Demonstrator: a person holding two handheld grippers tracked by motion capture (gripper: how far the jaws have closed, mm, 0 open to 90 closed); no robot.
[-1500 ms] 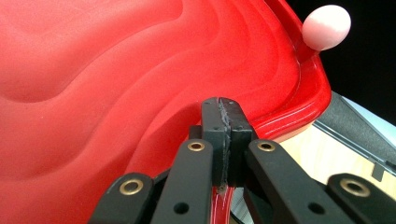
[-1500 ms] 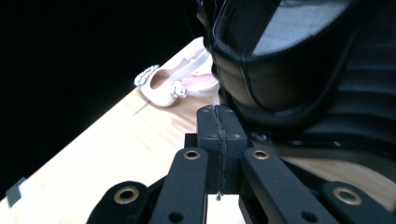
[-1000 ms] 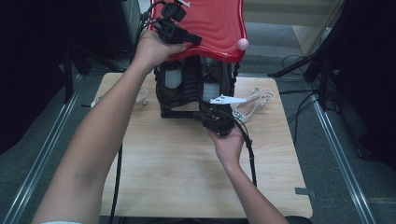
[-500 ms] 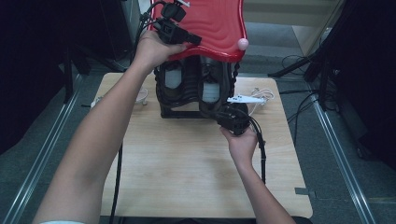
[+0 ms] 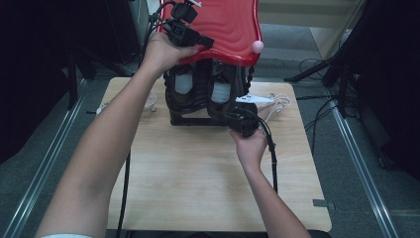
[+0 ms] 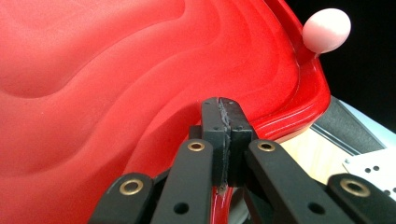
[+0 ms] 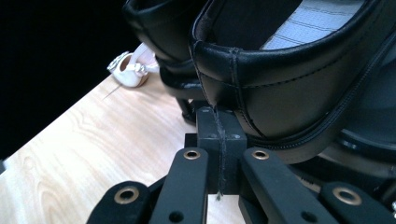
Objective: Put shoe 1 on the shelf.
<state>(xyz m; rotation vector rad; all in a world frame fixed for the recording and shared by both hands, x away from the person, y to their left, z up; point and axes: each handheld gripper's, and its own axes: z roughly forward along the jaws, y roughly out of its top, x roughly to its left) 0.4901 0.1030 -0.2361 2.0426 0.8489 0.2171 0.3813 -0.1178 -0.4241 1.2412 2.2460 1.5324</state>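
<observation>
High view, left tongs (image 5: 207,43) clamped on red lid (image 5: 233,25) rim, right tongs (image 5: 233,117) together under black shoe (image 7: 289,79) heel.

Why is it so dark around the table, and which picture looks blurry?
In the high view, light falls on the wooden table while the room around it stays nearly black. In the left gripper view, the red lid is bright and a little soft, with the pink knob glowing pale. In the right gripper view, the black shoe shines with soft glare, and the background is black.
</observation>
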